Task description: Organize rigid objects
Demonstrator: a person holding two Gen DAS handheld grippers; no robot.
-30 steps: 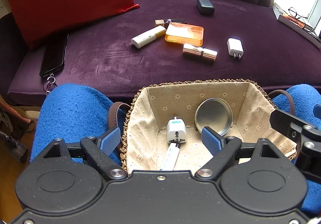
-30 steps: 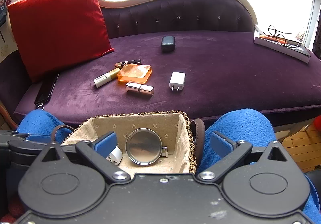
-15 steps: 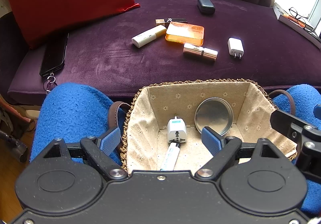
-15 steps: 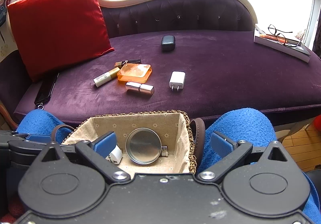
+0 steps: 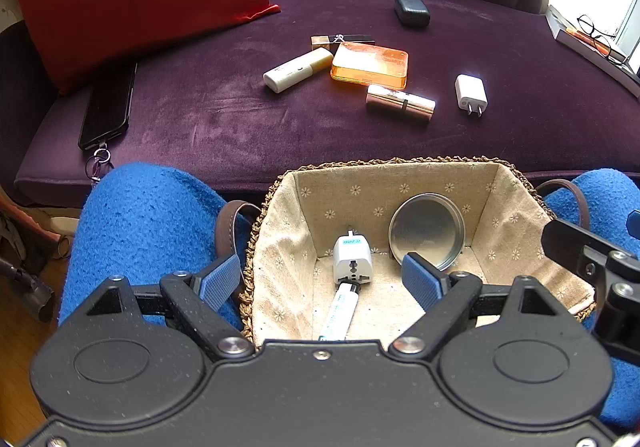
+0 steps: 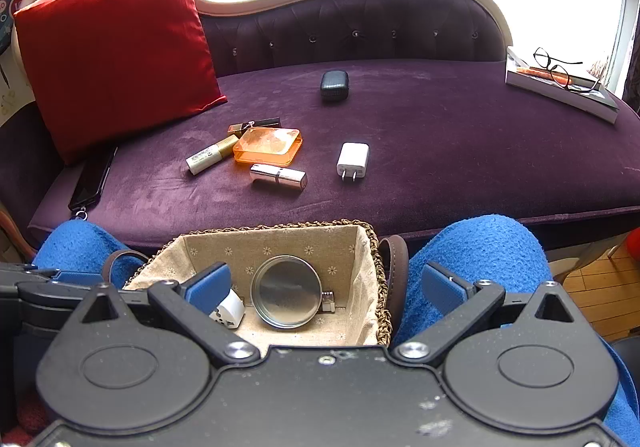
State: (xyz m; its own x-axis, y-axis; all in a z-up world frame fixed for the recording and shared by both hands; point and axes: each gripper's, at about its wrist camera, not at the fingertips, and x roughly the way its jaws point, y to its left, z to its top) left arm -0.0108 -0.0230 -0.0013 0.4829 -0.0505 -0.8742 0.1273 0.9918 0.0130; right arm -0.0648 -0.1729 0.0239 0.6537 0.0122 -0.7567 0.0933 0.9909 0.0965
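A lined wicker basket (image 5: 512,199) (image 6: 366,275) rests between a person's blue-clad knees. Inside lie a white travel adapter (image 5: 352,261) (image 6: 228,311), a white tube (image 5: 340,311) and a round metal tin (image 5: 427,231) (image 6: 286,291). On the purple seat beyond lie an orange box (image 5: 370,63) (image 6: 268,145), a pink lipstick (image 5: 400,103) (image 6: 278,177), a white charger (image 5: 471,93) (image 6: 353,159), a cream stick (image 5: 298,69) (image 6: 210,155) and a black case (image 5: 412,10) (image 6: 334,85). My left gripper (image 5: 320,279) hangs open over the basket, holding nothing. My right gripper (image 6: 324,285) is open and holds nothing, over the basket's right side.
A red cushion (image 6: 112,43) leans at the left, with a black phone (image 5: 107,107) beside it. A book with glasses (image 6: 560,83) lies at the seat's right end. The couch's tufted back (image 6: 360,31) closes the far side. Brown basket handles (image 6: 394,271) rest against the knees.
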